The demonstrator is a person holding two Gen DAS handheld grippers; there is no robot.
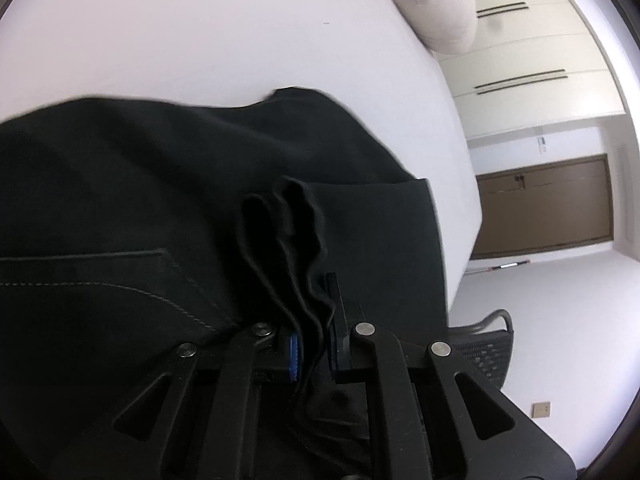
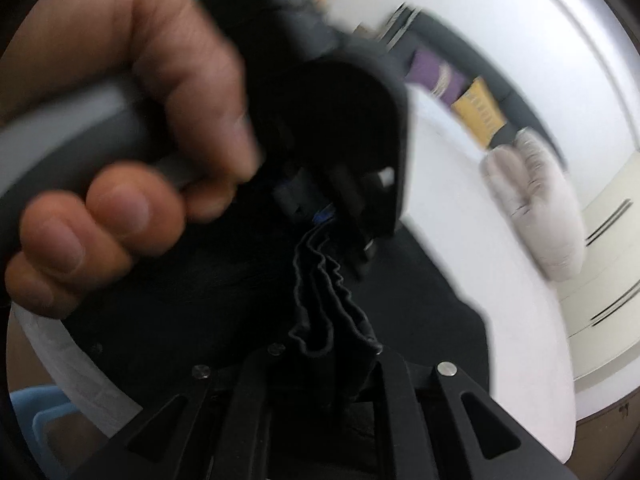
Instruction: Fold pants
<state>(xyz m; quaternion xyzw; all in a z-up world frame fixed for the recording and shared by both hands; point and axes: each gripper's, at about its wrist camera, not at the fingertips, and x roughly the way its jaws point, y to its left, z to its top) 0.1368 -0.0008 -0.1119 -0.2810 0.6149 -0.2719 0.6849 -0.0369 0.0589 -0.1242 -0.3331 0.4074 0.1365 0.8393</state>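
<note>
Black pants [image 1: 132, 200] lie bunched on a white bed [image 1: 200, 32], with a pocket seam showing at the left. My left gripper [image 1: 314, 320] is shut on a pleated edge of the pants. In the right wrist view, my right gripper [image 2: 340, 344] is shut on another pleated edge of the pants [image 2: 332, 312]. The other hand-held gripper [image 2: 340, 128], gripped by a hand [image 2: 132, 128], is close in front and also pinches this fabric. The view is blurred.
A grey pillow [image 1: 436, 0] lies at the bed's far end, also in the right wrist view [image 2: 536, 208]. Cream wardrobe doors [image 1: 532, 56] and a brown door [image 1: 544, 208] stand beyond. A black mesh chair [image 1: 484, 352] is beside the bed. Purple and yellow cushions [image 2: 472, 108] lie far off.
</note>
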